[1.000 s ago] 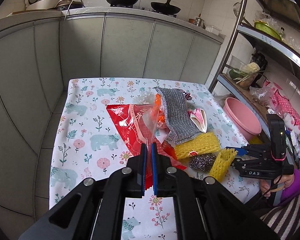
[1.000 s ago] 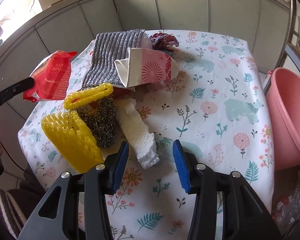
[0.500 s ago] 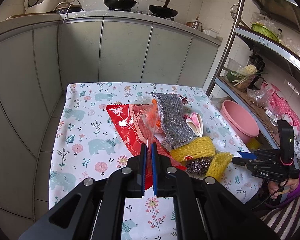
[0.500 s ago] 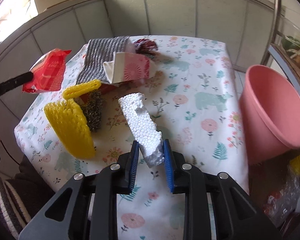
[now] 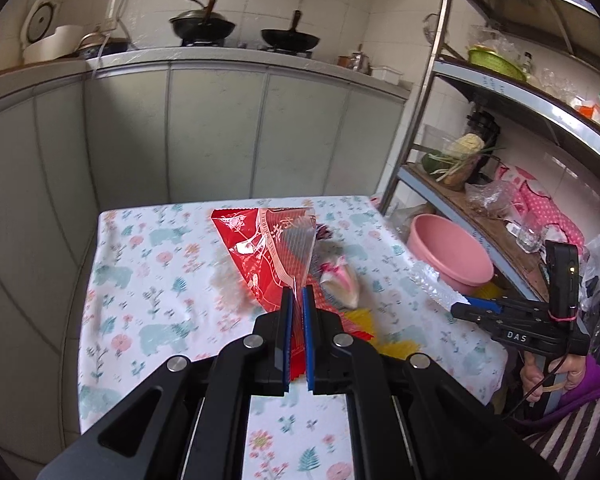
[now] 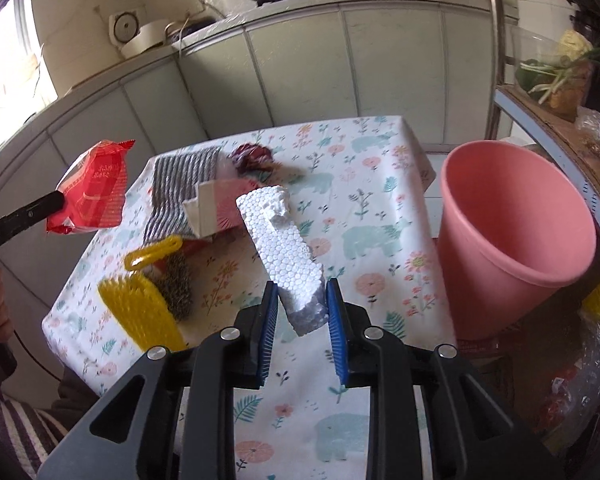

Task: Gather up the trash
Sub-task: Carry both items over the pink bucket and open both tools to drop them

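Observation:
My left gripper is shut on a red plastic snack bag and holds it up above the table; the bag also shows in the right wrist view. My right gripper is shut on a white styrofoam block and holds it in the air above the table; the block also shows in the left wrist view. A pink bucket stands off the table's right edge; in the left wrist view it sits to the right.
On the floral tablecloth lie a grey striped cloth, a pink paper box, a steel scourer, two yellow foam nets and a dark red wrapper. A metal shelf rack stands at the right. Cabinets are behind.
Both grippers have risen: the left has lifted the red bag higher off the table, and the right, shut on the styrofoam block half a second ago, has lifted it off the table.

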`<control>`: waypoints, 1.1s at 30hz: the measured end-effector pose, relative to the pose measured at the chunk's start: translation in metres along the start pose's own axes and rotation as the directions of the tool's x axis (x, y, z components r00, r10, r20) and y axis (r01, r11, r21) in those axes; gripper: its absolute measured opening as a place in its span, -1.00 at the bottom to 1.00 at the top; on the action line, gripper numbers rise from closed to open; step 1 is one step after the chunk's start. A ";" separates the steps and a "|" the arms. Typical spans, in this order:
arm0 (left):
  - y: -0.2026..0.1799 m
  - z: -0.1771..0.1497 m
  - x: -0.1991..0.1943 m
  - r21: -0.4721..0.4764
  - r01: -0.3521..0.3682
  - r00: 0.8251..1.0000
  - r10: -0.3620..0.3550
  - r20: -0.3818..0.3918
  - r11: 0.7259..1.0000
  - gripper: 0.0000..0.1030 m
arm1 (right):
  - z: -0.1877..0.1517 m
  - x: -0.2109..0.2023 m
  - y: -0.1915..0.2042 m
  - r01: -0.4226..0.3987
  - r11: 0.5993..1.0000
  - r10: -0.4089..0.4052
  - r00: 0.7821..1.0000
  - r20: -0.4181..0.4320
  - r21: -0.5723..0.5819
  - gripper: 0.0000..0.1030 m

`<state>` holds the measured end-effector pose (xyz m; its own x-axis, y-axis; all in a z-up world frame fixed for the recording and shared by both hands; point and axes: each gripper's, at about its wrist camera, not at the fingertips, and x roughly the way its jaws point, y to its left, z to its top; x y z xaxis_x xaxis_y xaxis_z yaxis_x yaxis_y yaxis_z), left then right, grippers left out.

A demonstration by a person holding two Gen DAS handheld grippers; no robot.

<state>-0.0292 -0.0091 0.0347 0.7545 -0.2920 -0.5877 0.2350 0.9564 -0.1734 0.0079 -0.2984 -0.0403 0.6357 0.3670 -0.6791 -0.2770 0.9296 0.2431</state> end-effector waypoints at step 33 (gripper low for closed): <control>-0.236 0.070 0.249 0.140 0.323 0.917 -0.273 -0.291 0.936 -0.92 | 0.033 0.008 -0.179 0.348 0.875 -0.381 0.924 0.035 0.337 -0.51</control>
<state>0.1462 -0.3085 -0.0158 0.4495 -0.5265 -0.7216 0.5494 0.7999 -0.2413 0.0859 -0.4612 -0.0665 0.7178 -0.0138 -0.6961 0.2216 0.9523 0.2097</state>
